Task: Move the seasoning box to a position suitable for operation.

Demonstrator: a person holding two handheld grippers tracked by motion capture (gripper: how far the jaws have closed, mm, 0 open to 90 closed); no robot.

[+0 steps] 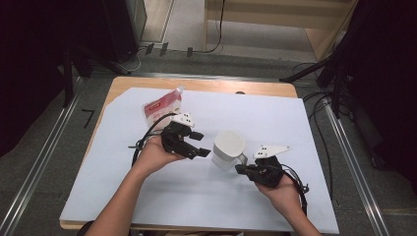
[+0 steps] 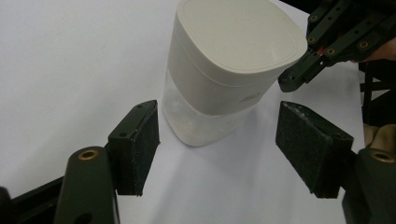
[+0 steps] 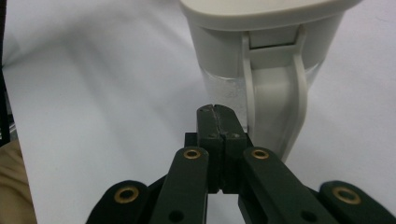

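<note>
Item: white plastic jug with a rounded-triangular lid, clear lower body and moulded loop handle [image 1: 228, 149]. It stands upright on the white sheet covering the wooden table [image 1: 295, 196], near the sheet's middle.

Handling, as judged: rigid walls and a stiff lid, so it should bear a firm squeeze. The smooth, glossy sides look slippery, and the body tapers slightly downward. The clear part appears frosted or wet inside, though the left gripper view is too soft to say whether it holds liquid; treat it as possibly heavy and keep it upright.

Where to hold: across the lid band, the widest opaque section, or by the loop handle [image 3: 275, 107] on the side facing the person's right.

Left gripper [image 2: 217, 144]: on the jug's left, jaws spread wide either side of its base, pads clear of the walls.

Right gripper [image 3: 218, 116]: jaws pressed together on nothing, tips just beside the handle.

Also present: pink and white soft refill pouch [image 1: 161, 107], lying beyond the jug toward the far left.
</note>
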